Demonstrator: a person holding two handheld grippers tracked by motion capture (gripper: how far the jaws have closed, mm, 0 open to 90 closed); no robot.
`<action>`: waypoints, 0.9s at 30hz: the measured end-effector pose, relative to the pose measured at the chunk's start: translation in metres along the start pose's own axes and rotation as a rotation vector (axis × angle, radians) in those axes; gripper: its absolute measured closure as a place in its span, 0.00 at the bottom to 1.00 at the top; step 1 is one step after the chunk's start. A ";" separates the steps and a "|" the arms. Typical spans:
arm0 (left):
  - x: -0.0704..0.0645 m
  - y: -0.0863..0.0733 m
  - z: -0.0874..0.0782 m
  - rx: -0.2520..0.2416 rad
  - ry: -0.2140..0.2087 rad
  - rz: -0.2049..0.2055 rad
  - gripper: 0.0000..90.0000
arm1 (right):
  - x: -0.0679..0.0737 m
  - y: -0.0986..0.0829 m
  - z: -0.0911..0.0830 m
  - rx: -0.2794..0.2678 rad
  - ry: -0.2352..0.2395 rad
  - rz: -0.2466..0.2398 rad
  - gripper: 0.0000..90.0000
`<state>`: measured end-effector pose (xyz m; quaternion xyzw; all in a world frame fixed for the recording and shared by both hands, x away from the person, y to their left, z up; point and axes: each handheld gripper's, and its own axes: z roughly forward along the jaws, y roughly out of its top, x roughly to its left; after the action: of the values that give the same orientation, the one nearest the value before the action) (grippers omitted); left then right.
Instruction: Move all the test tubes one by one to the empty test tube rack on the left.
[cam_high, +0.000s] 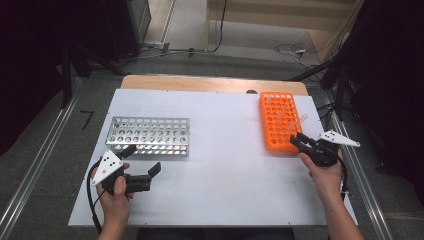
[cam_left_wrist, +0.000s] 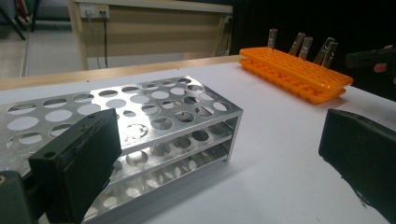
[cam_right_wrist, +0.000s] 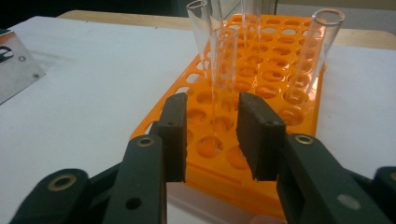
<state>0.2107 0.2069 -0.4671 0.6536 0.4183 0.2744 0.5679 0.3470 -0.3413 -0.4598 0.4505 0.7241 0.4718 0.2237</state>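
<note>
Looking at it left to right with the orange rack (cam_high: 279, 122) as the landmark: the left gripper (cam_high: 145, 169) sits well off to the left of it, jaws spread wide with nothing between them, parked just beside the metal rack (cam_high: 149, 135). That one has every visible hole vacant.

Over at the orange rack, a few clear glass tubes stand in the holes, most leaning a bit. The right gripper (cam_right_wrist: 212, 135) is at the near end of the rack, jaws parted, and the nearest tube (cam_right_wrist: 222, 77) stands just beyond them in the gap line; no contact as far as I can tell.

Handling-wise I'd guess these are light, stiff, slick and pretty breakable thin glass. Best bet is pinching the upper wall below the lip, squeezing gently, then lifting straight up along the tube's own lean so it doesn't bind in the hole or knock the neighbour tube (cam_right_wrist: 314, 56).
</note>
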 end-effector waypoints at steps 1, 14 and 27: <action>-0.001 0.000 0.001 -0.001 -0.002 0.001 0.00 | -0.001 0.001 0.004 0.006 -0.009 -0.002 0.71; -0.009 0.000 0.011 0.042 -0.034 0.029 0.00 | -0.007 0.006 0.033 0.059 -0.023 0.035 0.74; -0.014 0.002 0.017 0.057 -0.058 0.042 0.00 | -0.001 0.000 0.040 0.053 -0.062 -0.016 0.82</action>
<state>0.2182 0.1862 -0.4672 0.6859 0.3954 0.2550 0.5552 0.3778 -0.3226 -0.4778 0.4649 0.7326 0.4366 0.2379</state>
